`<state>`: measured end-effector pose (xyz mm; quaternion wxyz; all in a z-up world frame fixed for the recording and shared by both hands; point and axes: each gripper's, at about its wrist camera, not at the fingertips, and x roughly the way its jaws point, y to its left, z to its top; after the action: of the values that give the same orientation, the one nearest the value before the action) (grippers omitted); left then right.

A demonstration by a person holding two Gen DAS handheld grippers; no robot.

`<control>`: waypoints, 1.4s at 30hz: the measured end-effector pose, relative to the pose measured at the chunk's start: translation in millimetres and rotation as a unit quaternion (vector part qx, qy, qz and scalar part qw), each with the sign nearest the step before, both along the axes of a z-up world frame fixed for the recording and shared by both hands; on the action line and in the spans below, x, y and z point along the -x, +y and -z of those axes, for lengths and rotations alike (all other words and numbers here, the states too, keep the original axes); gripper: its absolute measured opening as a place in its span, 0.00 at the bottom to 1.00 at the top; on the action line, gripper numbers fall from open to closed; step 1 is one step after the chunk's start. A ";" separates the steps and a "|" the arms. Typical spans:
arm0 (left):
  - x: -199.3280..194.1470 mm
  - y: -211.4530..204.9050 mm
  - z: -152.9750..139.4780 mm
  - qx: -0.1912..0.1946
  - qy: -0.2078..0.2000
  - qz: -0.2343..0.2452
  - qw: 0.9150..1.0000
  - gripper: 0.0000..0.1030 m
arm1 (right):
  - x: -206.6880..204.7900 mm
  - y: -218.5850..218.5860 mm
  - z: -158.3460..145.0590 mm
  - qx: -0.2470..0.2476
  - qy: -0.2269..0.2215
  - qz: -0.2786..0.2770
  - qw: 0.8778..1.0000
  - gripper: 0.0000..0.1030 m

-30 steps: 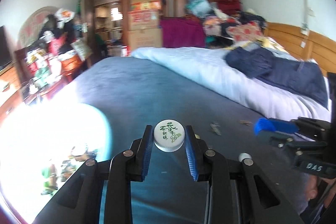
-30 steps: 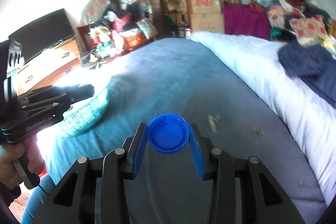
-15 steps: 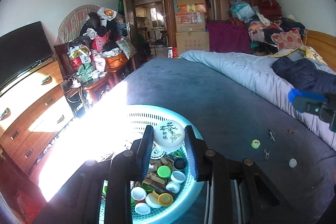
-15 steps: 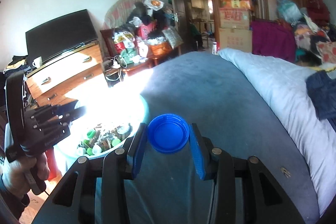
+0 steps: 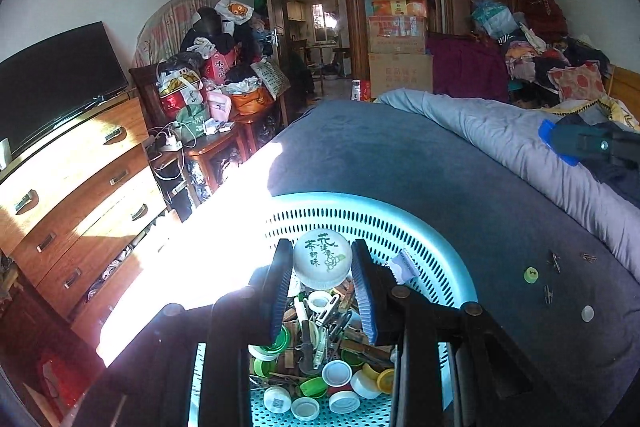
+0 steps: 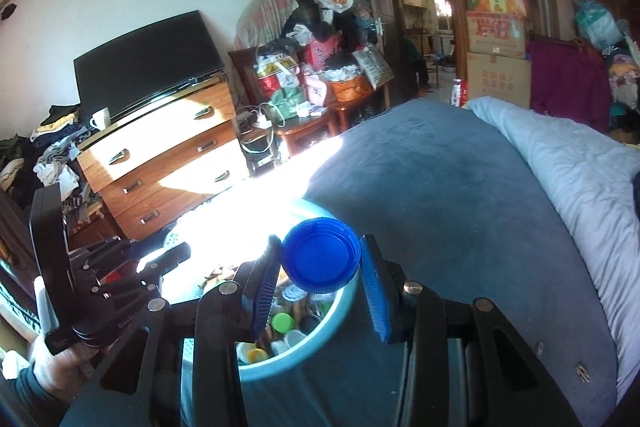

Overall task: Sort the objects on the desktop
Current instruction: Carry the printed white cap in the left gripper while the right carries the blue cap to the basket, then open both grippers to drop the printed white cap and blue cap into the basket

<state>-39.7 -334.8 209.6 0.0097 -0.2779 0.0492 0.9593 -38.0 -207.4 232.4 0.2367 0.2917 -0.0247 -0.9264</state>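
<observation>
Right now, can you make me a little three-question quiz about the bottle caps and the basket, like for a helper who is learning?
1. True or false: the left gripper holds a white cap with green writing above the basket.
2. Which colour is the cap in the right gripper? A) yellow B) blue C) red
3. Fill in: on the blanket beside the basket lie a few metal clips, a pale disc and a small ____ cap.

Key
1. True; it is pinched between the fingers over the caps already inside.
2. B; the blue cap shows its hollow side.
3. Green; the green cap lies apart from the basket.
</observation>
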 end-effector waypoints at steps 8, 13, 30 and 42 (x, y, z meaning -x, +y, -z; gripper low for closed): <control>28.2 -25.3 10.3 -0.004 -0.044 0.004 0.999 0.30 | 30.5 -35.4 -1.0 -0.006 -0.033 -0.034 0.999 0.38; 57.1 -38.8 13.4 -0.013 -0.096 0.030 0.995 0.30 | 49.9 -46.5 5.8 0.002 -0.068 -0.048 0.996 0.38; 82.2 -49.2 30.1 -0.029 -0.157 0.055 0.986 0.30 | 81.1 -54.4 34.2 0.024 -0.144 -0.067 0.987 0.38; 66.8 -30.9 21.1 -0.004 -0.137 0.047 0.989 0.49 | 62.8 -56.6 32.5 0.006 -0.120 -0.066 0.991 0.98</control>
<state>-106.5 -365.6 188.5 0.0627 -0.4041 0.0566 0.9108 -100.7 -263.9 199.9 0.2944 0.4007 -0.0387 -0.8667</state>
